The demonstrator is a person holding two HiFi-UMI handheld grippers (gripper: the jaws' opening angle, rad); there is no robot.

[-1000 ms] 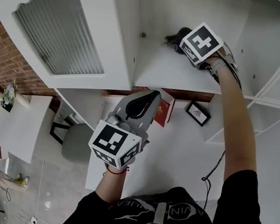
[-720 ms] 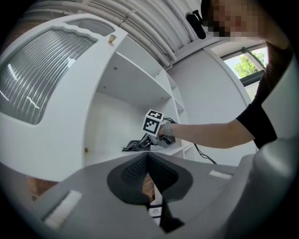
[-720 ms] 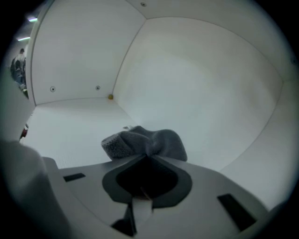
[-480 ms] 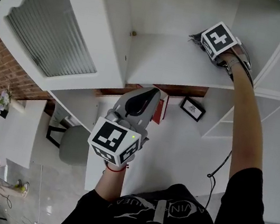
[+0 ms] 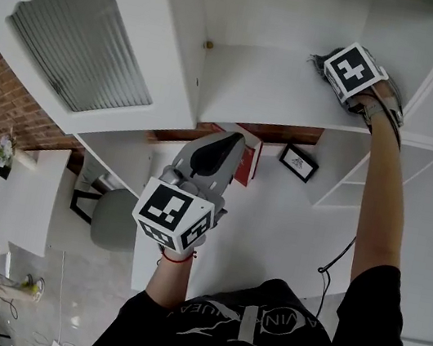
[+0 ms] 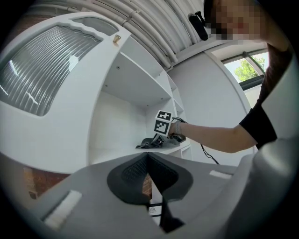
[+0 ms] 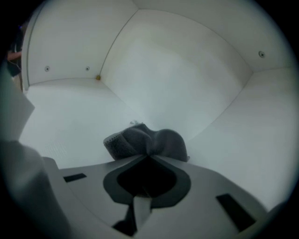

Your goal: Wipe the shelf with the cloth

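My right gripper point(image 7: 149, 158), clamped on the grey cloth point(image 7: 140, 140), has swept it along the shelf point(image 5: 257, 84) to the shelf's right end, so one pass looks complete; left gripper point(image 6: 148, 158) closed, empty, below the shelf.

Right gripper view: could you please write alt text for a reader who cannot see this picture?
The right gripper, its jaws just closed tighter, holds a bunched dark grey cloth on a white shelf. Behind it, bare white walls meet in a corner.
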